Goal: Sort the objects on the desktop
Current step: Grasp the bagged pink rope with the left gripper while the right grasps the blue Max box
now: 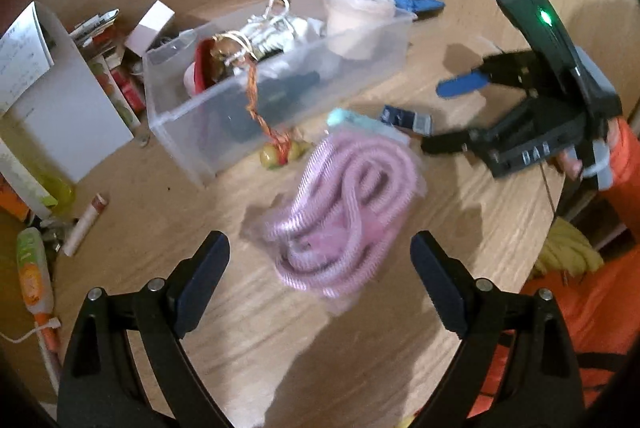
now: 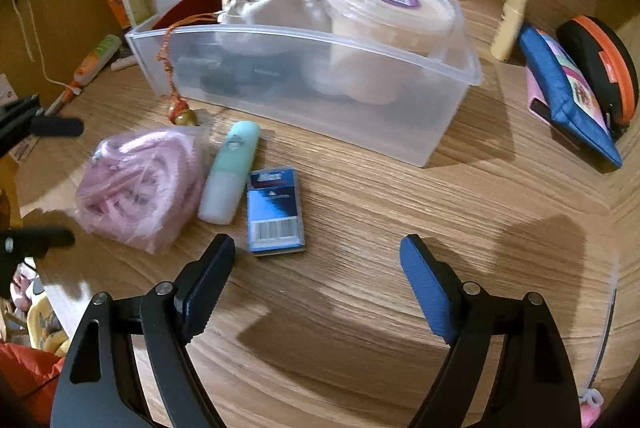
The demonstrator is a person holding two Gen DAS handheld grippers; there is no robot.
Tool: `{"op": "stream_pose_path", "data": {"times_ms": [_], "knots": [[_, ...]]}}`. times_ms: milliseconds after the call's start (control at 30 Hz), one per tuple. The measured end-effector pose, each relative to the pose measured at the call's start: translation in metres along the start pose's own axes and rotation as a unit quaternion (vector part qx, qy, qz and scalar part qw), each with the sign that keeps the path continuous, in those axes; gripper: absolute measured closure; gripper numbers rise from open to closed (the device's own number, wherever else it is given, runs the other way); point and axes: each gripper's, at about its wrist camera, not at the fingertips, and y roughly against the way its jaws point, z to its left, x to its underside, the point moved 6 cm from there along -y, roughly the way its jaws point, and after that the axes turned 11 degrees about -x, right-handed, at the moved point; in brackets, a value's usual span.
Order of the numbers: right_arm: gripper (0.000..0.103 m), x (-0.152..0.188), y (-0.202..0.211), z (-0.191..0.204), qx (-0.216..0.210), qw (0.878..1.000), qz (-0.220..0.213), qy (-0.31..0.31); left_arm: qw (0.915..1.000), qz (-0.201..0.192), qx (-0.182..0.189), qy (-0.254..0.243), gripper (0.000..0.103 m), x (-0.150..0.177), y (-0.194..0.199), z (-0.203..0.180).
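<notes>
A clear plastic bin (image 1: 224, 124) (image 2: 400, 132) on the wooden desk holds a beige tub (image 2: 384, 28), white cables, a red item and dark things. A bagged pink coiled cord (image 1: 344, 212) (image 2: 140, 184) lies in front of it, with a mint highlighter (image 2: 230, 172) and a blue box (image 2: 274, 212) beside it. My left gripper (image 1: 320, 276) is open and empty, just short of the pink cord. My right gripper (image 2: 316, 280) is open and empty, just right of the blue box; it also shows in the left wrist view (image 1: 444, 116).
An orange string with a small charm (image 1: 280, 152) hangs out of the bin. A blue pouch (image 2: 568, 92), an orange-black case (image 2: 600, 68) and a beige tube (image 2: 508, 24) lie right of the bin. A white box (image 1: 60, 96), papers and tubes crowd the far side.
</notes>
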Motion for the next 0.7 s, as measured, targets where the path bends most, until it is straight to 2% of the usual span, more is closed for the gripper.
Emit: {"op": "stream_pose_path", "data": {"times_ms": [133,233,300,500,700], "knots": [[0.023,-0.005,-0.003,0.005,-0.014,1.0,-0.002,0.01,0.9997,0.01,0.018,-0.01,0.01,-0.008,-0.015,-0.005],[0.034,-0.009,-0.002,0.006,-0.02,1.0,-0.002,0.013,0.9981,0.022,0.052,-0.023,0.01,-0.011,-0.027,-0.013],[0.037,-0.012,-0.003,0.007,-0.023,1.0,0.001,0.02,0.9968,0.028,0.069,-0.03,0.01,-0.012,-0.029,-0.017],[0.053,-0.016,-0.003,0.007,-0.008,0.999,0.001,0.044,0.9957,0.042,0.057,-0.06,0.01,-0.012,-0.04,-0.025],[0.064,-0.02,-0.002,0.009,-0.01,0.999,-0.005,0.051,0.9963,0.051,0.058,-0.039,0.008,-0.015,-0.049,-0.026]]}}
